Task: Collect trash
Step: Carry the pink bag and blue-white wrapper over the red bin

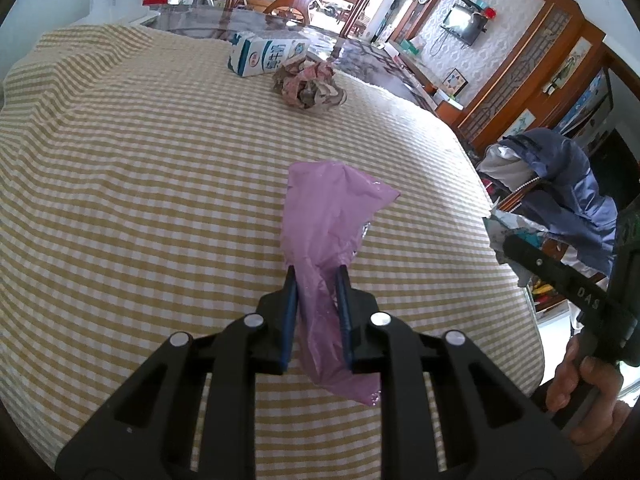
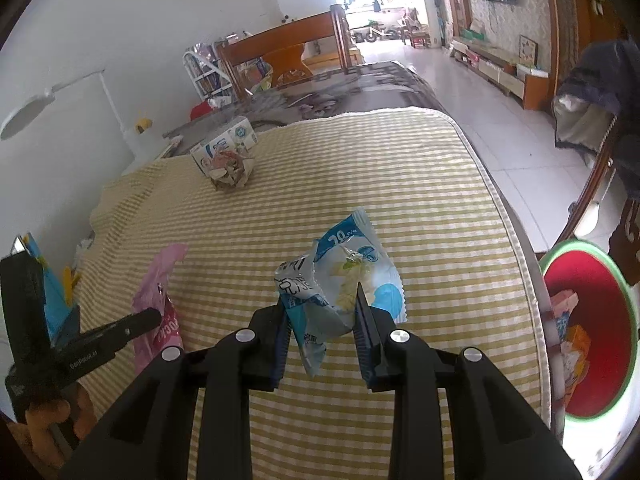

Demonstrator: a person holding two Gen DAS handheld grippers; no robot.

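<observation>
My left gripper [image 1: 317, 276] is shut on a pink plastic wrapper [image 1: 326, 216] that lies over the yellow checked tablecloth [image 1: 140, 184]. The right wrist view shows that same pink wrapper [image 2: 158, 280] at the left, with the left gripper on it. My right gripper [image 2: 320, 300] is shut on a blue and white snack bag [image 2: 348, 276], held a little above the cloth. Farther back a crumpled paper ball [image 1: 310, 85] rests beside a white and blue milk carton [image 1: 266, 55]. Both also appear as the paper ball [image 2: 232, 168] and the carton [image 2: 224, 142].
A red bin with a green rim [image 2: 592, 332] stands on the floor at the table's right edge, with wrappers inside. A jacket hangs over a chair [image 1: 560, 192] at the right. A hand [image 1: 580, 388] holds the other gripper's handle. Wooden furniture stands behind the table.
</observation>
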